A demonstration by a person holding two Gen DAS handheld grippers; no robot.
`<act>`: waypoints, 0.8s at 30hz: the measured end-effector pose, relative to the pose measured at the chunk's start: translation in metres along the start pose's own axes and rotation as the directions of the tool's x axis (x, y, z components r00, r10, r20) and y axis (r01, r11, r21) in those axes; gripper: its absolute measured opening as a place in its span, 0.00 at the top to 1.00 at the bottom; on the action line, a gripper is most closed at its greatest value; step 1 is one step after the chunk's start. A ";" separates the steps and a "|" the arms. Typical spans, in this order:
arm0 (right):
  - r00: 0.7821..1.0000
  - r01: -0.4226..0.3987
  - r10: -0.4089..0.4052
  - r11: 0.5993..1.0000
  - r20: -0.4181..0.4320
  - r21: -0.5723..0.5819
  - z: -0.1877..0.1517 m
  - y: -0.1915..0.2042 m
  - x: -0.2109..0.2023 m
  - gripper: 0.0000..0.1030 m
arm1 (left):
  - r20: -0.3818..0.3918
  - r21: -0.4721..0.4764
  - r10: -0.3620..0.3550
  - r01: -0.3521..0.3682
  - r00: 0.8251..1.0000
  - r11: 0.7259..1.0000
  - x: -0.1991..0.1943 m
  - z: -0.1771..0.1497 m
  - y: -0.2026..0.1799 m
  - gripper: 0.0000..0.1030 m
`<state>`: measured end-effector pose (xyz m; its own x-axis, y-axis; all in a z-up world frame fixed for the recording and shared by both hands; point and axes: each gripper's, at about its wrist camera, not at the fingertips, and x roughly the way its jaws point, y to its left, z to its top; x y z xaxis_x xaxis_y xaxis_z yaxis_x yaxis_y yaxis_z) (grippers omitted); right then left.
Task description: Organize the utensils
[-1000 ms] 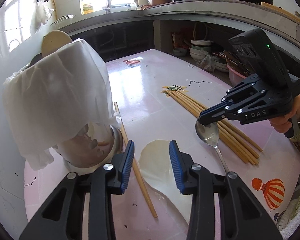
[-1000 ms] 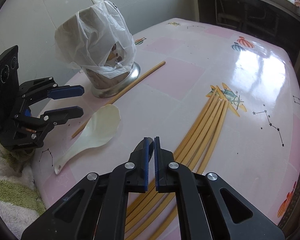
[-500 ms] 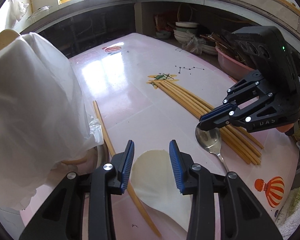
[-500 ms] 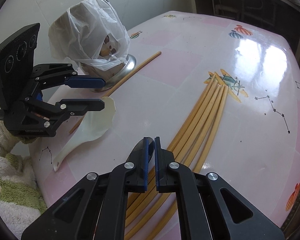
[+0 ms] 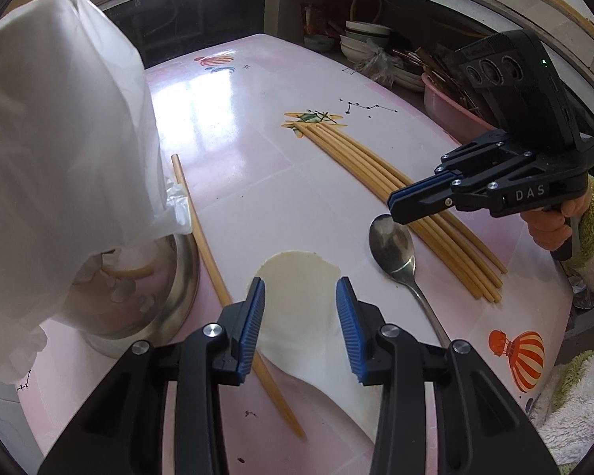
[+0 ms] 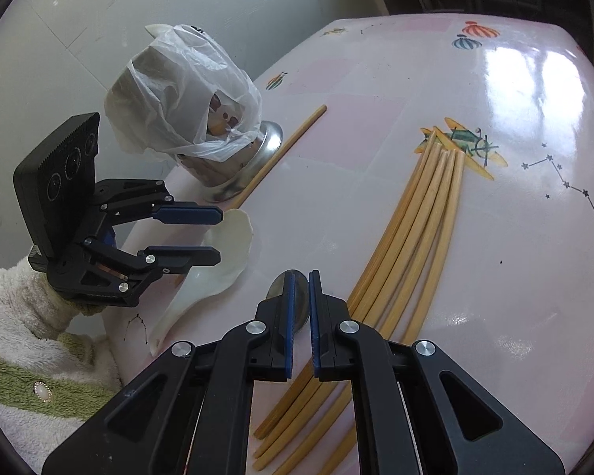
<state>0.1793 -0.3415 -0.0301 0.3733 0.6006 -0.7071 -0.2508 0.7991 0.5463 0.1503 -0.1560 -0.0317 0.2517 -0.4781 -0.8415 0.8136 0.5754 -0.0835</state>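
Blue-padded fingers on the left gripper (image 5: 300, 318) stand partly apart, holding nothing, poised directly over the broad bowl of a white ladle (image 5: 297, 301) that lies flat on the pink counter (image 5: 237, 126). The right gripper (image 6: 301, 312) has its fingers nearly together but opening, with nothing between them; they hang just above the bowl of a metal spoon (image 5: 392, 245), whose handle runs back toward the person.

A single loose chopstick (image 5: 217, 273) lies between the ladle and a steel utensil holder (image 5: 170, 289) draped in a white plastic bag (image 5: 59, 138). A bundle of chopsticks (image 5: 396, 198) lies side by side just beyond the spoon, fanned slightly at the far end. A hand in a fluffy white-and-green sleeve (image 6: 27, 340) grips the left tool.

Both tools appear to be lining up for a pickup. The ladle bowl looks wider than the present gap in the left fingers, so a cleaner grasp would likely come from sliding back to the narrower handle, or spreading the fingers further before lowering. The spoon lies thin and flat on a glossy surface; the right fingers would do well to open enough to straddle the neck or handle and come down squarely, lest it skid into the neighbouring chopsticks. The bag over the holder may also hinder dropping utensils in.
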 end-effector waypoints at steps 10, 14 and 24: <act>1.000 -0.016 0.015 0.999 0.010 0.049 0.000 0.001 -0.003 0.74 | -0.066 -0.045 0.010 -0.013 0.998 0.999 0.013 -0.005 0.001 0.92; 1.000 -0.005 0.004 0.998 0.016 0.057 -0.001 0.004 -0.003 0.69 | -0.056 -0.076 0.001 -0.005 0.998 0.997 0.012 -0.005 0.002 1.00; 0.999 -0.010 0.004 0.992 0.051 0.128 -0.011 0.006 -0.008 0.65 | 0.023 -0.144 -0.005 0.008 1.000 0.989 -0.011 -0.014 0.007 1.00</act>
<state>0.1649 -0.3410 -0.0259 0.4173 0.6015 -0.6812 -0.1386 0.7830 0.6064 0.1464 -0.1373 -0.0306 0.2602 -0.4960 -0.8284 0.7313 0.6614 -0.1663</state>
